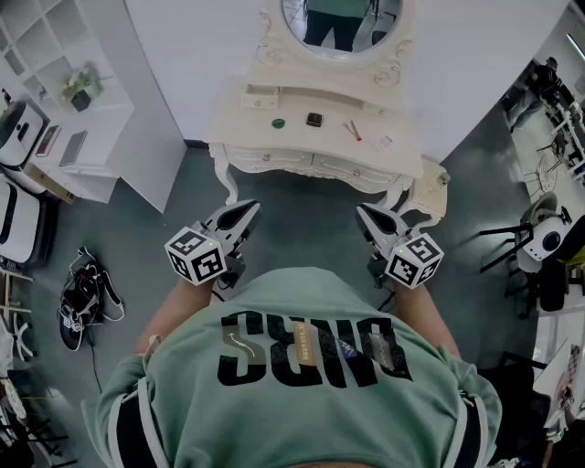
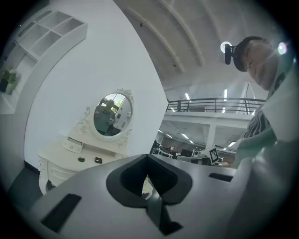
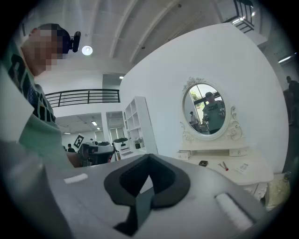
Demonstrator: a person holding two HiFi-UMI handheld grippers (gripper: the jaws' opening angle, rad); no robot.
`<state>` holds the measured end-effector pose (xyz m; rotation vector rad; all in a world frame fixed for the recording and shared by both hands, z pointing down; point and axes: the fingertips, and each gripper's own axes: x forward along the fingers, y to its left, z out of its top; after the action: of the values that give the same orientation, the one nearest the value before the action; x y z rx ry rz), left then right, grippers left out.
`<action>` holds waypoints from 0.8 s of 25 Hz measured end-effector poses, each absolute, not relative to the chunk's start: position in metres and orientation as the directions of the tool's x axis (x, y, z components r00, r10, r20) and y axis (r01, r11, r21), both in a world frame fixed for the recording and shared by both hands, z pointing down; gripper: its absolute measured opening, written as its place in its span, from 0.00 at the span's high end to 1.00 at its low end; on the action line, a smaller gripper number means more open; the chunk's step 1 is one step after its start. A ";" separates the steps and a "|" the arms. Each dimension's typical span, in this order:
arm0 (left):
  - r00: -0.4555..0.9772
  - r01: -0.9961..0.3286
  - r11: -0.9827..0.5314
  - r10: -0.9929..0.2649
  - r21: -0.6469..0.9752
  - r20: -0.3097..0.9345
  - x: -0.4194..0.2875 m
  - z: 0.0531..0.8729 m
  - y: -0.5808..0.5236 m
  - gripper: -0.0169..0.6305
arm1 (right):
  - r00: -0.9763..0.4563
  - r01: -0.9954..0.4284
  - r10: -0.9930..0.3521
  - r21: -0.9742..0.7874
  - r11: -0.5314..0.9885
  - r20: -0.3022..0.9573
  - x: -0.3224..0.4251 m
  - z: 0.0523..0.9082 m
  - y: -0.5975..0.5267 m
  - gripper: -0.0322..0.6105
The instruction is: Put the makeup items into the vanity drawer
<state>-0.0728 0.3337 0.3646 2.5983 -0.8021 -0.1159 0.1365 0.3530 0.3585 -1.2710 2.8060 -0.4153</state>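
A cream vanity table (image 1: 247, 137) stands against the wall ahead of me, its front drawers (image 1: 352, 168) closed. On its top lie a green round item (image 1: 277, 122), a dark square compact (image 1: 314, 120), red and dark pencils (image 1: 352, 131) and a white card (image 1: 382, 142). My left gripper (image 1: 247, 210) and right gripper (image 1: 367, 215) are held at chest height, well short of the table, both shut and empty. The left gripper view shows the green item (image 2: 81, 159) and compact (image 2: 97, 160) far off. The compact (image 3: 202, 163) and pencils (image 3: 224, 165) also appear in the right gripper view.
An oval mirror (image 1: 343, 23) tops the vanity, and a small drawer box (image 1: 261, 96) sits at its back left. A white shelf unit (image 1: 64, 110) stands at left, with shoes (image 1: 82, 297) on the floor. A cream stool (image 1: 428, 192) is beside the vanity's right end; chairs (image 1: 539, 247) lie further right.
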 end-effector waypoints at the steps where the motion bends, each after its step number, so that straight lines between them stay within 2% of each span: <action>1: 0.831 -0.520 -0.749 -0.555 0.410 0.041 -0.070 0.364 0.333 0.97 | -0.666 -0.733 -0.741 -0.252 0.632 0.079 0.138 0.358 0.353 0.94; 20: 0.813 -0.542 -0.736 -0.582 0.405 0.031 0.013 0.362 0.355 0.97 | -0.679 -0.725 -0.729 -0.232 0.648 0.084 0.216 0.354 0.366 0.94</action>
<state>0.0135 0.3551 0.3616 2.5988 -0.8436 -0.1365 0.2164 0.3664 0.3539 -1.2516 2.8368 -0.3882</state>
